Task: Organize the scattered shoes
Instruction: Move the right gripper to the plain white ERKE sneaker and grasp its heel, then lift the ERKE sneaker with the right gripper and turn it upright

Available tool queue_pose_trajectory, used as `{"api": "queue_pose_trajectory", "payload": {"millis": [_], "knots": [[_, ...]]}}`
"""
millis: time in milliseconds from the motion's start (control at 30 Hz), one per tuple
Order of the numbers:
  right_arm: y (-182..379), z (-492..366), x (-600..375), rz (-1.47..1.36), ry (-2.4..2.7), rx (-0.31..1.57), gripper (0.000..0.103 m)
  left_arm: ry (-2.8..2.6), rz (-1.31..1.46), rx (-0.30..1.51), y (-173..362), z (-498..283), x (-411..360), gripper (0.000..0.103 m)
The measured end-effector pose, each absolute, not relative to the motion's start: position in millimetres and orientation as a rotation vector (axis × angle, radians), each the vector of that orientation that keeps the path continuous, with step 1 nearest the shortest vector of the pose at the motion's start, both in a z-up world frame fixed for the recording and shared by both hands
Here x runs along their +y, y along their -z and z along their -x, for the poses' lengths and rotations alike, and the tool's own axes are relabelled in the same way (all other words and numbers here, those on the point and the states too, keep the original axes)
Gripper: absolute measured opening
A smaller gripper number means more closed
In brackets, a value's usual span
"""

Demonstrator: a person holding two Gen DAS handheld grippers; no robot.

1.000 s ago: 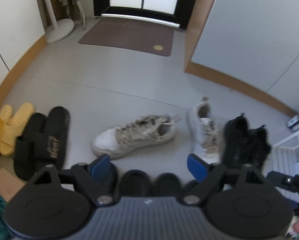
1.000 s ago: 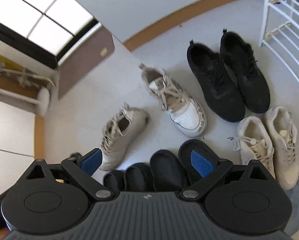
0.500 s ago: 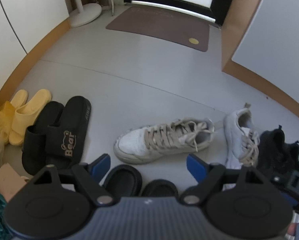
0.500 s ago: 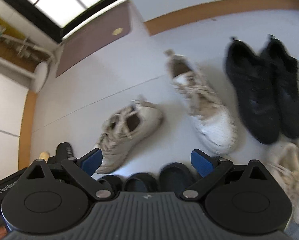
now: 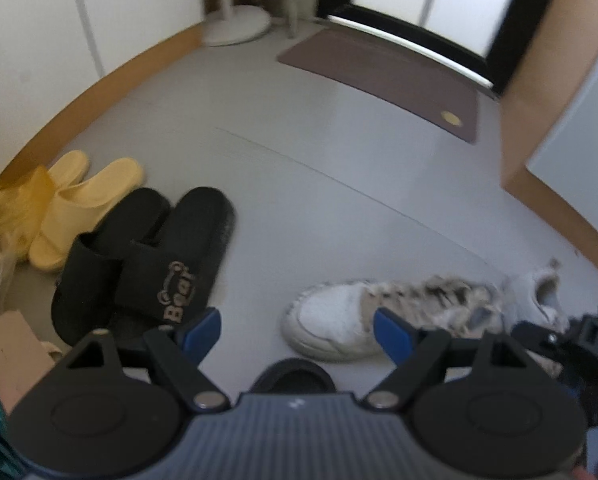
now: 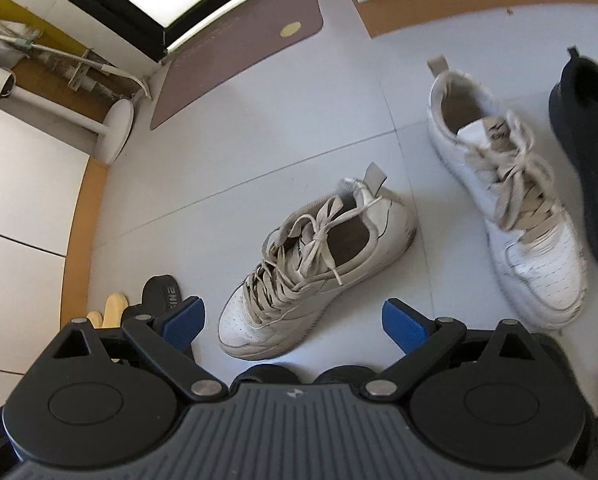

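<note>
I've brought both grippers lower and nearer the white sneaker (image 6: 311, 272), which now looms larger. My right gripper (image 6: 295, 322) and left gripper (image 5: 297, 334) are both spread, pinching nothing. Its mate (image 6: 511, 208) lies at two o'clock, apart, black slides (image 5: 139, 268) at nine.

Below me the grey floor (image 6: 235, 152) carries two white sneakers (image 6: 315, 272), well apart, at the centre and right of my right view. At the left of my left view lie black slides (image 5: 147, 268) beside yellow slippers (image 5: 95, 200), and a brown doormat (image 5: 379, 76) at the top.

Both grippers (image 5: 297, 330) lower, prob nearer sneaker (image 6: 315, 268).
</note>
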State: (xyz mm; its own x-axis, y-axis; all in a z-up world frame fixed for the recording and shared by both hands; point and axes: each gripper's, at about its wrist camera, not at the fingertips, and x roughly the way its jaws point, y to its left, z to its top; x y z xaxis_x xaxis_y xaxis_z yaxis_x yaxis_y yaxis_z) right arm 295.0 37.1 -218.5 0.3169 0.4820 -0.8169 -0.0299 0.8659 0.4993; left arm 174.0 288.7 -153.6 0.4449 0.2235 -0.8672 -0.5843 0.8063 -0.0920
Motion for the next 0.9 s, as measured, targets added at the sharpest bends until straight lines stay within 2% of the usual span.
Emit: {"api": "queue_pose_trajectory", "payload": {"millis": [267,300,367,733,800,833,867,900], "knots": [[257,-300,68,-0.421,-0.337,1.266,0.098,-0.513,0.389,1.039,180,-198,288,0.085],[264,-300,71,-0.427,-0.331,1.275,0.097,-0.510,0.386,1.044,183,-201,287,0.085],[278,-302,75,-0.441,-0.317,1.282,0.089,-0.514,0.384,1.054,188,-203,287,0.085],[309,-319,85,-0.482,-0.317,1.249,0.079,-0.558,0.417,1.075,212,-202,299,0.085],[315,-322,90,-0.437,-0.313,1.262,0.074,-0.561,0.408,1.086,214,-203,301,0.085],[317,-324,90,-0.430,-0.306,1.263,0.064,-0.564,0.403,1.090,216,-203,302,0.085],[318,-325,89,-0.422,-0.299,1.265,0.058,-0.574,0.401,1.094,218,-203,304,0.085],[319,-326,88,-0.419,-0.294,1.257,0.058,-0.578,0.405,1.094,218,-203,305,0.085]]}}
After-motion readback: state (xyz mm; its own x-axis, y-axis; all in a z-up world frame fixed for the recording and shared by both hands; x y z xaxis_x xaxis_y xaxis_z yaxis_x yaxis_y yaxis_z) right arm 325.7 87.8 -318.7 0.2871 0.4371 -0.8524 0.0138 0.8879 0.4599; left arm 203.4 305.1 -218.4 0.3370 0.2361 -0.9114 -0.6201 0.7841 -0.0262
